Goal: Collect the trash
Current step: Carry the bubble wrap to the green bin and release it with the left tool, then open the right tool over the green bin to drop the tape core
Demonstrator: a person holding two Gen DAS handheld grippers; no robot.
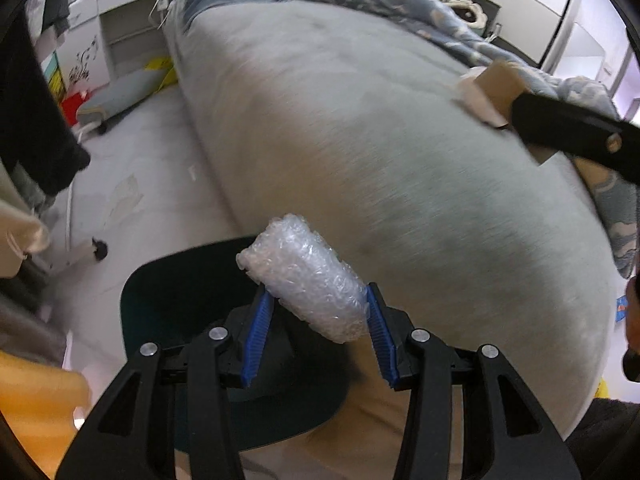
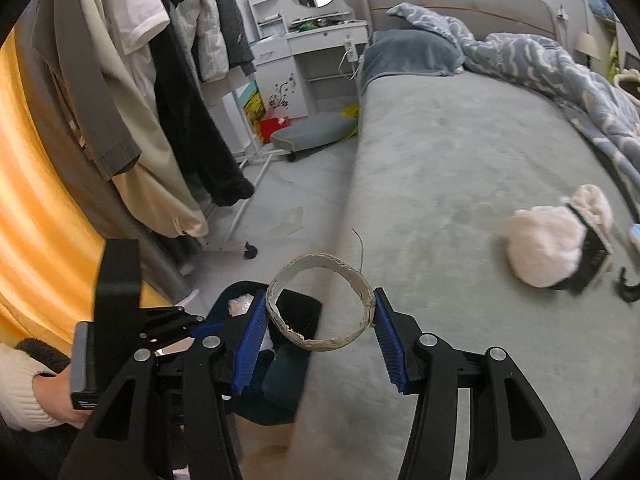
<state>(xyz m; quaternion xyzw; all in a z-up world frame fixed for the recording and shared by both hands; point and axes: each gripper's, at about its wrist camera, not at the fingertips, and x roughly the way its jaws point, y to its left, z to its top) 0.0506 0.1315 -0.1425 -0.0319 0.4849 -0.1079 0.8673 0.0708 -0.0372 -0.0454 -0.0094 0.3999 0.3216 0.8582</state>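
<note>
Hanging along the left edge of the right wrist view, clothes on a rack (image 2: pixel 168 92) crowd beside an orange curtain (image 2: pixel 36 184), and a hand in a cream sleeve (image 2: pixel 44 396) grips the handle of the left gripper (image 2: pixel 200 328) low in that corner. Just right of it, on the floor against the side of the bed (image 2: pixel 460 168), stands a dark bin (image 2: pixel 280 392); something white and crumpled lies inside it, though blur and the fingers in front hide the rest of its contents. In the left wrist view the left gripper (image 1: pixel 316 312) is clamped on a roll of bubble wrap (image 1: pixel 304 280), its blue pads pressing both ends, and the roll hangs above the bin's (image 1: pixel 160 312) dark opening at the bed's (image 1: pixel 360 128) edge. Further right, the right gripper (image 2: pixel 320 312) holds a cardboard ring (image 2: pixel 320 304) upright between its pads, narrow enough to pinch the ring's two sides, over the bed's near edge beside the bin. A white fluffy bundle (image 2: pixel 548 244) with a black item against it lies on the grey cover towards the right, and a rumpled blue quilt (image 2: pixel 560 68) runs along the far right side.
</note>
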